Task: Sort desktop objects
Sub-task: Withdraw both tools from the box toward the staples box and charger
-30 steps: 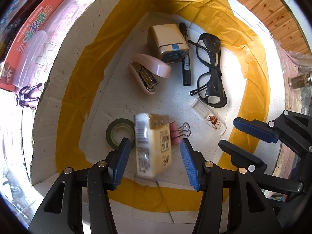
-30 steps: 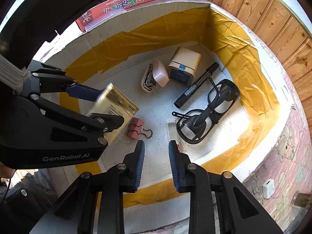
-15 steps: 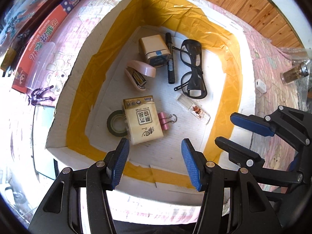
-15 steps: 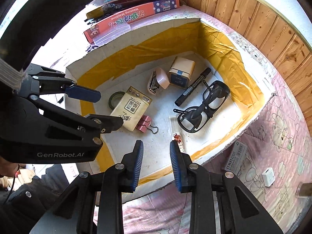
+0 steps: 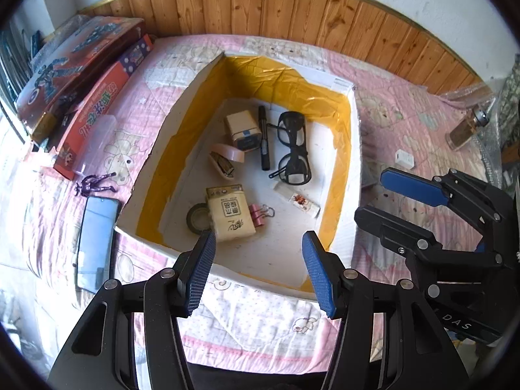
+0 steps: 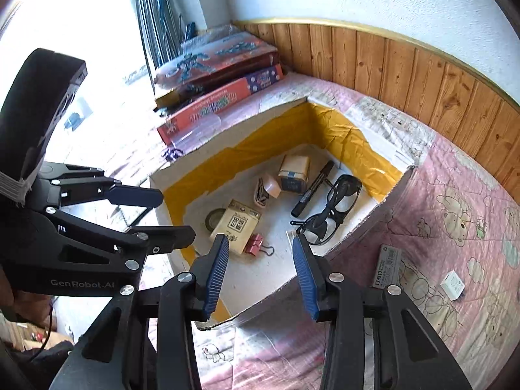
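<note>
A white box [image 5: 354,149] lined with yellow tape holds a beige tissue pack [image 5: 230,213], a dark tape roll [image 5: 196,217], a pink binder clip [image 5: 258,214], a pink stapler [image 5: 224,159], a beige sharpener [image 5: 243,128], a black marker [image 5: 264,136], black glasses [image 5: 292,149] and a clear vial [image 5: 297,198]. My left gripper [image 5: 258,269] hangs open above the box's near rim, with nothing between its pads. My right gripper [image 6: 260,273] is above the box's near corner, its jaws opening and empty. The tissue pack [image 6: 235,226] lies flat on the tape roll's edge.
On the pink quilt left of the box lie a phone [image 5: 97,227], a purple figure [image 5: 94,185] and red game boxes [image 5: 97,110]. To the right are a small white cube [image 5: 404,158], a glass bottle [image 5: 464,130] and a staple box [image 6: 388,266]. A wood-panelled wall stands behind.
The tissue pack, a second ago in the air between the left fingers, now lies in the box. Both grippers have risen and pulled back from the box. The right jaws have widened.
</note>
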A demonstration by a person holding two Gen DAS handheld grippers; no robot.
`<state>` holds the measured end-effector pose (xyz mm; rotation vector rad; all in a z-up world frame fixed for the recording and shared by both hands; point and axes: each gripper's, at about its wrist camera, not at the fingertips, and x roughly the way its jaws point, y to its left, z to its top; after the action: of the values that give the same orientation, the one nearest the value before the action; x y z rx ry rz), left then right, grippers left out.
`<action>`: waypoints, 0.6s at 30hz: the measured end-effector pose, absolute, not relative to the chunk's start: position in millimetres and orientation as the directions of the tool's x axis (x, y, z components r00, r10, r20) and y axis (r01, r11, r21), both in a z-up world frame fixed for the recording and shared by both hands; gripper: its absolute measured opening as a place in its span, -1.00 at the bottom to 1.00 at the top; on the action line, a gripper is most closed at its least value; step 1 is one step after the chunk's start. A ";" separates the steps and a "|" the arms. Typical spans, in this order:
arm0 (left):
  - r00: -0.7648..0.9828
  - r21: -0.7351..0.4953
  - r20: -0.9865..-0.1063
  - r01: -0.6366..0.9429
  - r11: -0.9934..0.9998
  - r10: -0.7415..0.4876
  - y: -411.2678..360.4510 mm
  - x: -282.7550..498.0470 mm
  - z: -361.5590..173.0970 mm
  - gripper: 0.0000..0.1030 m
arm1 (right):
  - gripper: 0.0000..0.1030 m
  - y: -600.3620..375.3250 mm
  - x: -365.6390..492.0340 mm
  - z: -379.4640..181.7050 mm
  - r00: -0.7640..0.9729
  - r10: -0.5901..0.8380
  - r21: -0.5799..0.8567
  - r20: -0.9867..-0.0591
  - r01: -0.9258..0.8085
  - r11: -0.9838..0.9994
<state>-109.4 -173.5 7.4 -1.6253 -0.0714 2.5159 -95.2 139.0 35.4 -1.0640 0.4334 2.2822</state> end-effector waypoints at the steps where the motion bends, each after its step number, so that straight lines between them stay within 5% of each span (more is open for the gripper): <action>1: -0.423 -0.124 -0.893 -0.097 -0.987 0.154 -171.4 -106.0 9.8 0.13 | -0.11 135.1 -87.8 38.6 -0.536 0.385 0.055 -0.751 -0.632 -0.773; 10: -0.515 -0.168 -0.814 -0.233 -0.958 0.268 -117.4 -77.1 24.9 0.13 | -0.03 115.5 -1.7 50.0 -0.650 0.537 0.190 -0.537 -0.714 -0.674; 18: -0.442 -0.219 -0.823 -0.330 -0.918 0.356 -49.4 -92.2 6.4 0.13 | -0.02 144.1 59.3 17.5 -0.553 0.597 0.248 -0.581 -0.819 -0.517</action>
<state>-92.2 -49.4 6.4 -1.3626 -0.0367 2.3709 59.3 144.1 17.5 -0.5455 0.6397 2.1141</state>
